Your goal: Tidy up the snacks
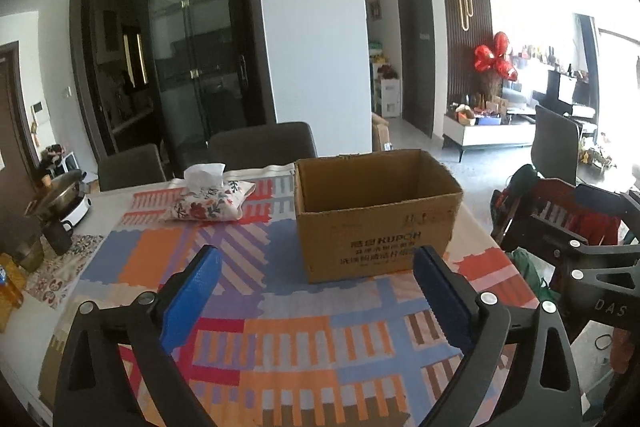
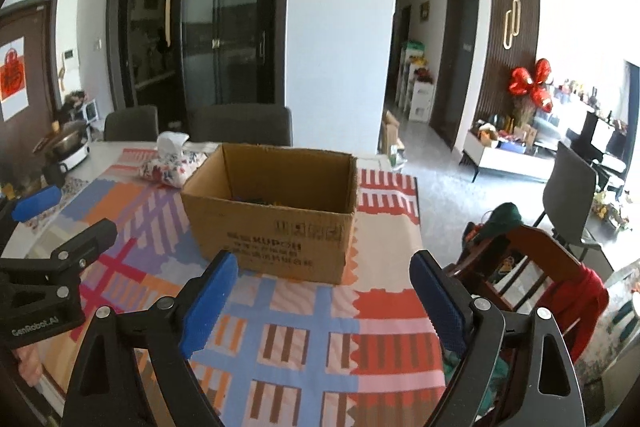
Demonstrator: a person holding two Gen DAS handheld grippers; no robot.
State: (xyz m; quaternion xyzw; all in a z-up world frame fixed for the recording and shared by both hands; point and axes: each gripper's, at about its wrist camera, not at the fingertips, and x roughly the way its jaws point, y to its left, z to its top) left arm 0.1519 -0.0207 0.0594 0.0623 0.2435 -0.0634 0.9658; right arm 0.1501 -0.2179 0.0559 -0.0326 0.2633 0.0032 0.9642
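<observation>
An open brown cardboard box (image 1: 372, 223) stands on the patterned tablecloth (image 1: 248, 267), toward the table's right side; it also shows in the right wrist view (image 2: 276, 227), where a few dark items lie at its bottom (image 2: 260, 201). My left gripper (image 1: 316, 259) is open and empty, held above the cloth just in front of the box. My right gripper (image 2: 324, 267) is open and empty, also in front of the box, to the right of the left gripper. The left gripper's body (image 2: 52, 267) shows at the left of the right wrist view.
A floral tissue pouch (image 1: 210, 201) lies behind and left of the box. A pot on a cooker (image 1: 60, 197) and cups stand at the table's left end. Grey chairs (image 1: 260, 143) line the far side. A wooden chair with clothes (image 2: 532, 267) stands right of the table.
</observation>
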